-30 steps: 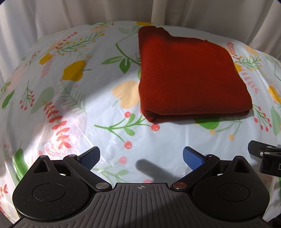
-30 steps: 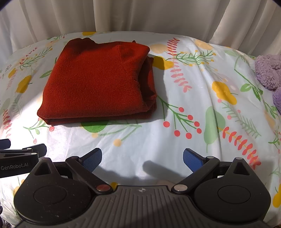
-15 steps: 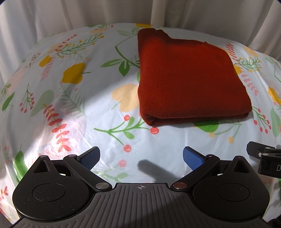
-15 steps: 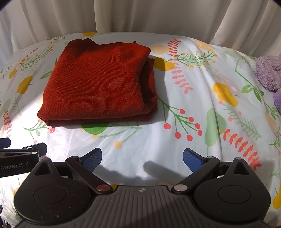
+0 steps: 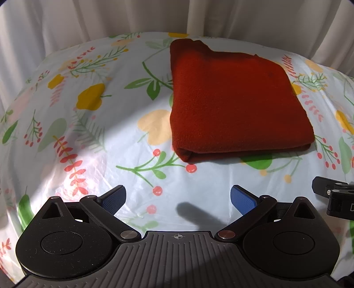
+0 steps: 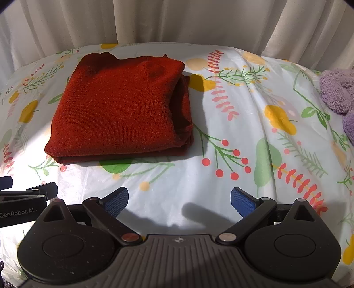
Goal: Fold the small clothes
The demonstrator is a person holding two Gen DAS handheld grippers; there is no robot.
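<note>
A rust-red knit garment [image 5: 234, 104] lies folded into a thick square on the floral cloth, toward the far side; the right wrist view shows the same garment [image 6: 119, 108] with its stacked layers open on the right edge. My left gripper [image 5: 178, 198] is open and empty, hovering over the cloth short of the garment's near fold. My right gripper [image 6: 179, 199] is also open and empty, set back from the garment and a little to its right. Each gripper's body shows at the edge of the other's view.
The floral plastic tablecloth [image 6: 254, 137] covers the whole surface. White curtains [image 6: 177, 20] hang close behind the far edge. A fuzzy purple item [image 6: 338, 93] lies at the far right of the right wrist view.
Both grippers have drifted slightly back from the folded garment, staying open. The garment has not moved.
</note>
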